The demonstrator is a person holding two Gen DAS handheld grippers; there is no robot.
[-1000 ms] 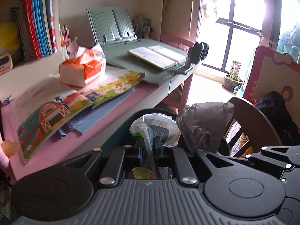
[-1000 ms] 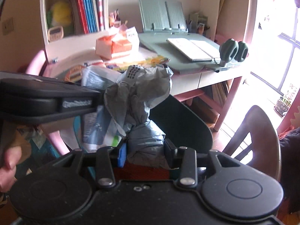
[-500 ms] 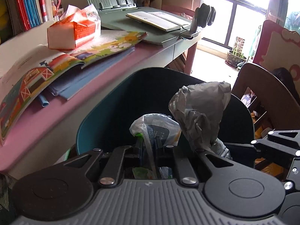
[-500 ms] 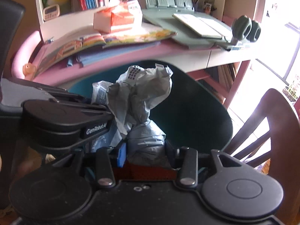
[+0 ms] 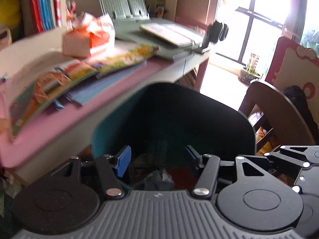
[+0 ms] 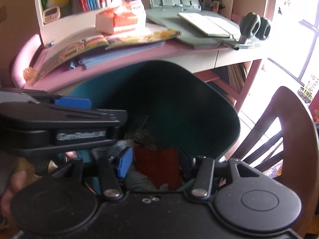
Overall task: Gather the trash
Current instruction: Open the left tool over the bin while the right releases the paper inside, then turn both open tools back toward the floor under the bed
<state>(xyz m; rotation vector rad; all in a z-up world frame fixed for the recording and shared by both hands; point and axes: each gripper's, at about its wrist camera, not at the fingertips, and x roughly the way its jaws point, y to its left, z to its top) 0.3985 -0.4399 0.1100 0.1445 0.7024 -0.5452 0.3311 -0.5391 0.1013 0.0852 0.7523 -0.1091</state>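
Observation:
A dark teal trash bin [image 5: 199, 123] stands in front of the pink desk, also in the right wrist view [image 6: 199, 107]. My left gripper [image 5: 157, 159] is open and empty just above the bin's mouth. My right gripper [image 6: 153, 159] is open and empty above the bin too, next to the left gripper [image 6: 59, 119]. Crumpled grey trash [image 5: 159, 179] lies low inside the bin, blurred. In the right wrist view a grey blurred piece [image 6: 141, 131] and something orange-red [image 6: 157, 167] show inside the bin.
The pink desk [image 6: 139, 53] holds picture books [image 6: 99, 41], an orange tissue box [image 6: 117, 22] and a green book stand [image 6: 199, 25]. A brown wooden chair [image 6: 289, 131] stands right of the bin. A bright window is at the far right.
Both grippers have opened. The white plastic bag left the left gripper and the grey crumpled bag left the right one; both now lie down in the bin.

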